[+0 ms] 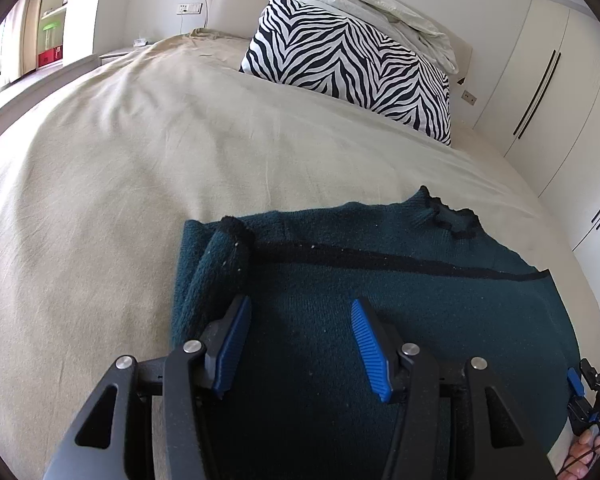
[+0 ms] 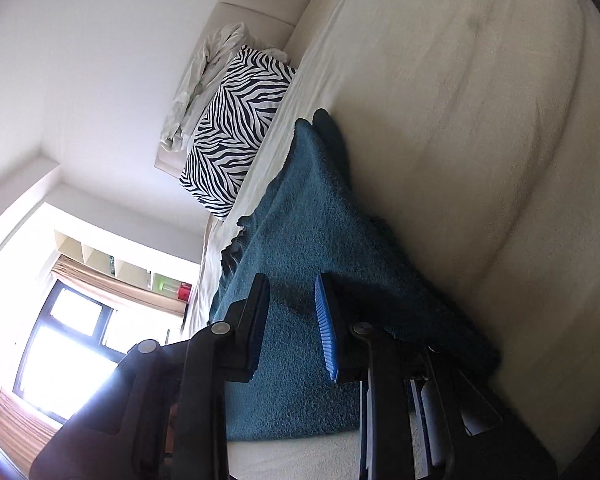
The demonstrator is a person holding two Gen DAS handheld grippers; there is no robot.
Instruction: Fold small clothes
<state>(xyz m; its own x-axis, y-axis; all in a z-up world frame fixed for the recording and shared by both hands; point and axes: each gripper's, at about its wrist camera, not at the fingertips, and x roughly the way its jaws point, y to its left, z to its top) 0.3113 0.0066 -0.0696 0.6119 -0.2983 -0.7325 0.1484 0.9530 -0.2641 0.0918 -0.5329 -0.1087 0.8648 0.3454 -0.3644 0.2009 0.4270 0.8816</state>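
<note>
A dark teal knitted sweater with black trim lies flat on the beige bed. One sleeve is folded in over its left side. My left gripper hovers open just above the sweater's body, with nothing between its blue pads. My right gripper is rolled on its side over the sweater, its jaws a narrow gap apart with no cloth pinched. That same right gripper shows at the sweater's right edge, held by a hand.
A zebra-print pillow and a crumpled white duvet lie at the head of the bed. White wardrobe doors stand to the right. A window and shelves are beyond the bed.
</note>
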